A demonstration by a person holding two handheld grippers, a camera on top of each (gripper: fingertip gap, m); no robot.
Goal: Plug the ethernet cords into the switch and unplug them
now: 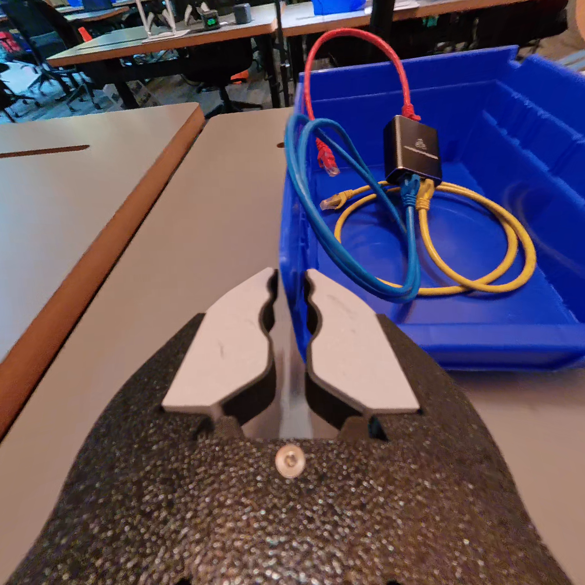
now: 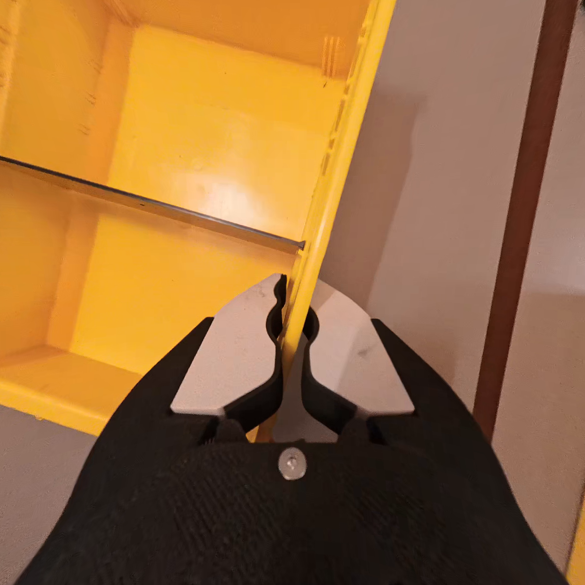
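While the switch (image 1: 412, 148) sits propped inside the blue bin (image 1: 474, 342), three cords are already seated in it: the red cord (image 1: 357, 33) enters its far end, and the blue cord (image 1: 345, 262) and yellow cord (image 1: 481, 286) enter side by side at its near end. Each cord's other plug lies loose in the bin, to the left of the switch; the red plug (image 1: 327, 160) and the yellow plug (image 1: 332, 201) are plain to see, the blue one I cannot make out. So the plugging-in looks at least partly done, and the unplugging seems wholly still to do.

Neither tool is at the switch. The left tool (image 1: 291, 278) hovers over the worktop (image 1: 196, 240), just short of the bin's near left corner, its fingers parted by a narrow gap with nothing between them. The right tool (image 2: 296, 285) is closed tight on the side wall of a yellow bin (image 2: 335, 177), which shows a bare floor crossed by a thin metal rod (image 2: 158, 205). Where that bin lies relative to the switch, the views do not show.
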